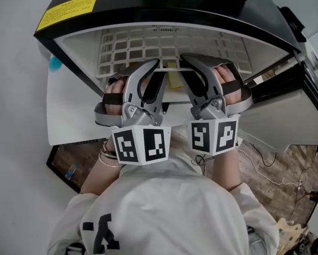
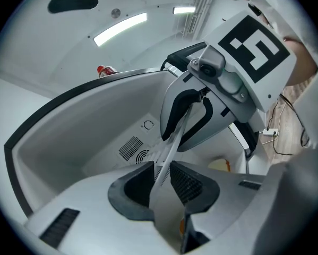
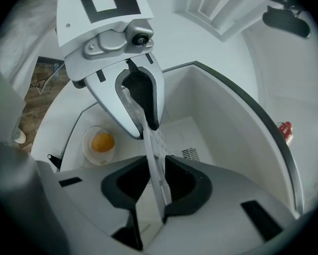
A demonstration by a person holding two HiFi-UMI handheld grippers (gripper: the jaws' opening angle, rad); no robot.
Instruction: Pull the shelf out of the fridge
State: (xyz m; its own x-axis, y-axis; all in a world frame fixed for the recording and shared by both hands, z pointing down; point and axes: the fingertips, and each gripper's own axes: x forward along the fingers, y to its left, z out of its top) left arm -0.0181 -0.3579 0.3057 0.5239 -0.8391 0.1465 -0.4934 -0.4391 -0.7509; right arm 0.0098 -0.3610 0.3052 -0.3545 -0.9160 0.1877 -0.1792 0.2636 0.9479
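Dark pads [image 2: 188,182] of the left gripper [image 2: 161,175] are clamping the front edge of the white wire shelf [image 2: 168,150], which is running edge-on between them and on toward the other tool. Opposite, the right gripper [image 3: 156,187] is closing its jaws on the same edge, the thin white strip of shelf passing up through the gap between its pads [image 3: 182,182].

From the head view, both tools are reaching side by side into the open compartment of a small black-topped fridge [image 1: 148,1], and the shelf's grid is lying level inside it, most of it still under the top and only its front edge at the opening. A hand is wrapping each handle, the left hand [image 1: 114,92] wearing bracelets [image 1: 109,156] at the wrist, the right hand [image 1: 231,80] just beside it. Marker cubes [image 1: 142,145] are facing the camera above the person's grey shirt [image 1: 164,206].

Below the shelf, a clear bowl [image 3: 97,152] holding something round and orange is sitting on the white fridge floor. A vent grille [image 2: 131,147] is showing on the rear wall, and a yellow label [image 1: 68,9] is lying on the fridge top.
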